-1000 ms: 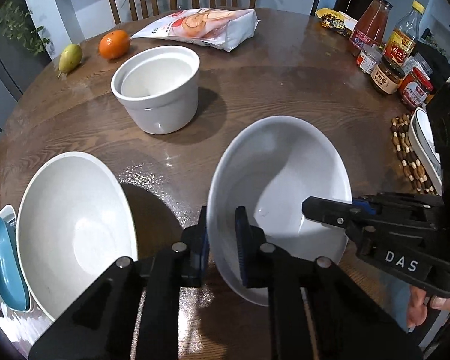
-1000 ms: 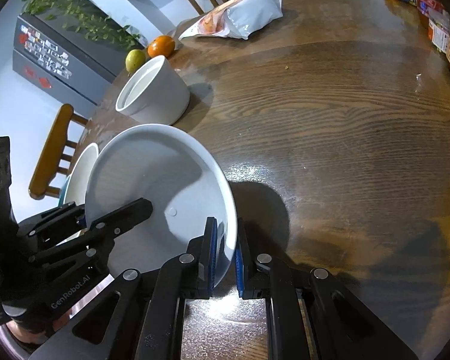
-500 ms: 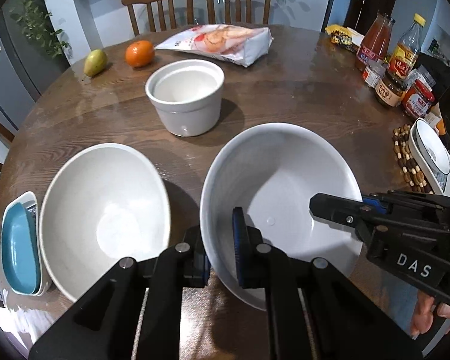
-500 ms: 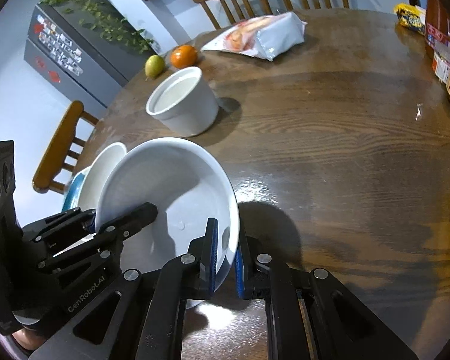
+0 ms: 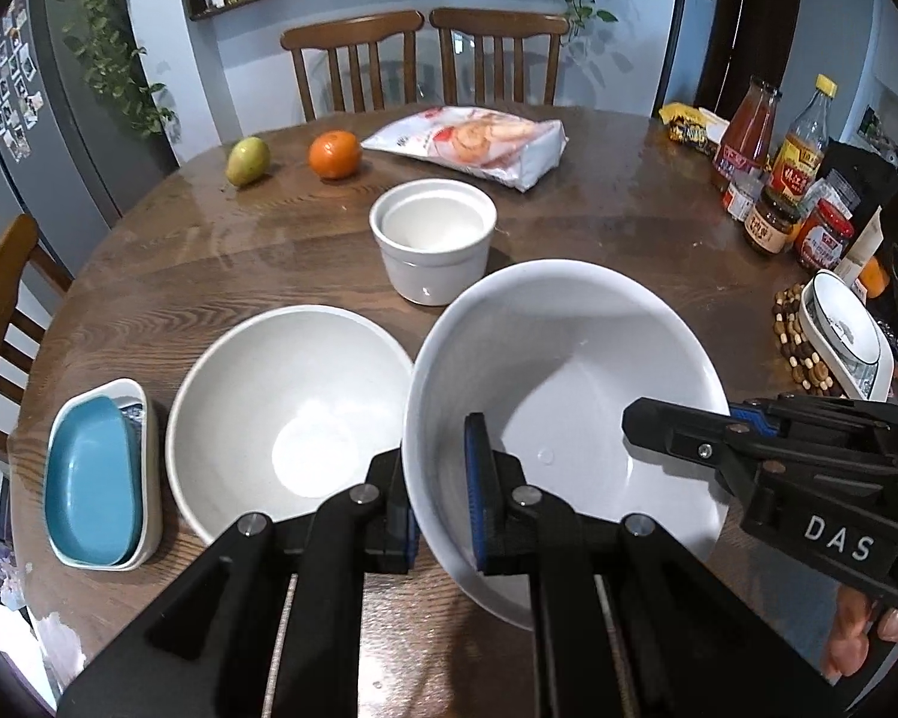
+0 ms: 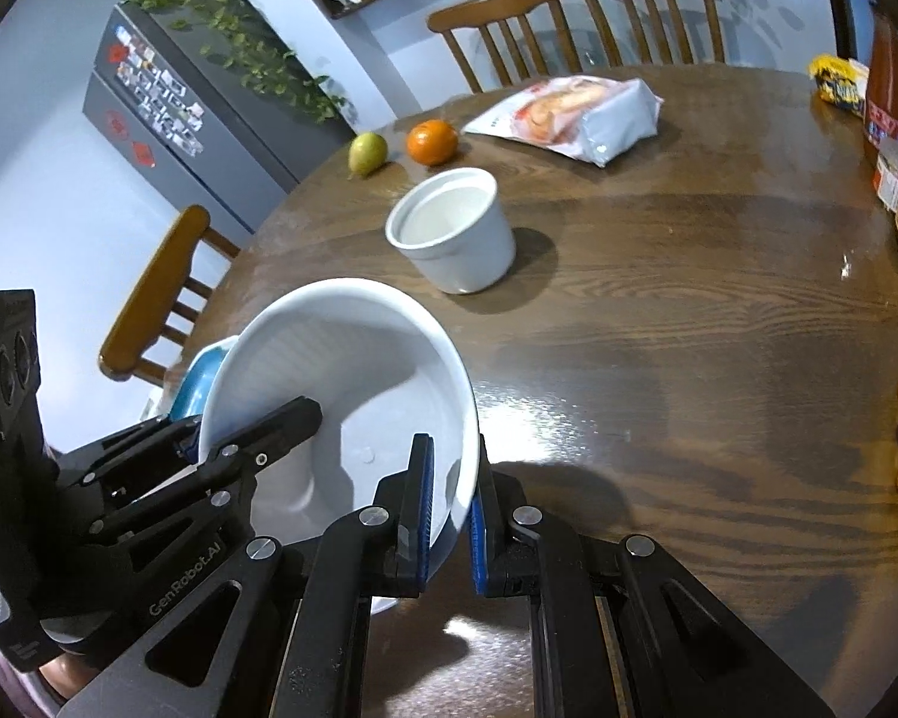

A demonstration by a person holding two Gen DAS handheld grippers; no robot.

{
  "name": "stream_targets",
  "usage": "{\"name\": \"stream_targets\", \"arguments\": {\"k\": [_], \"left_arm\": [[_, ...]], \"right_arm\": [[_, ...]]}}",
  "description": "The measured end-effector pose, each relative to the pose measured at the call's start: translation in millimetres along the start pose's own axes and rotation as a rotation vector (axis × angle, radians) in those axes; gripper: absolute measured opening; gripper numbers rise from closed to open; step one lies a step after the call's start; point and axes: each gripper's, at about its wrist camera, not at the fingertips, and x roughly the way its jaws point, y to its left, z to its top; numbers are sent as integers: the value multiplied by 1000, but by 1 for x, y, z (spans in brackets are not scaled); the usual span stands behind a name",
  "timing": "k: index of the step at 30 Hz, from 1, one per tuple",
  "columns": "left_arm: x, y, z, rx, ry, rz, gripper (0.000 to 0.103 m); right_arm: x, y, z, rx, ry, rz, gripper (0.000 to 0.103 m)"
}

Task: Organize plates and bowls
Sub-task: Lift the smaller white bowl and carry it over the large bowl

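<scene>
Both grippers hold one large white bowl [image 5: 569, 371] above the round wooden table [image 5: 209, 263]. My left gripper [image 5: 443, 484] is shut on its near left rim. My right gripper [image 6: 452, 490] is shut on its right rim; it shows from the side in the left wrist view [image 5: 676, 428]. The bowl [image 6: 353, 383] is lifted and tilted. A second large white bowl [image 5: 287, 419] sits on the table just left of it. A deep white pot [image 5: 432, 245] stands behind. A blue dish [image 5: 93, 472] lies nested in a white one at the far left.
An orange [image 5: 334, 152], a green fruit [image 5: 247, 160] and a snack bag [image 5: 473, 140] lie at the back. Sauce bottles and jars [image 5: 772, 179] stand at the right, by a small dish [image 5: 844, 335] on a beaded mat. Chairs ring the table.
The held bowl has risen off the table with both grippers and drawn back toward the near edge, beside the second bowl. Both grips are unchanged.
</scene>
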Motion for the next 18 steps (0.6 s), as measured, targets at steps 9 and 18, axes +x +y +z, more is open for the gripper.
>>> {"name": "stream_targets", "arguments": {"k": [9,18], "left_arm": [[-25,24,-4,-13,-74,17,10],[-41,59,-6,-26,-112,22,11]], "right_arm": [[-6,37,3,-53,-32,-19,12],[-1,76,7,-83,-46,-31,12]]}}
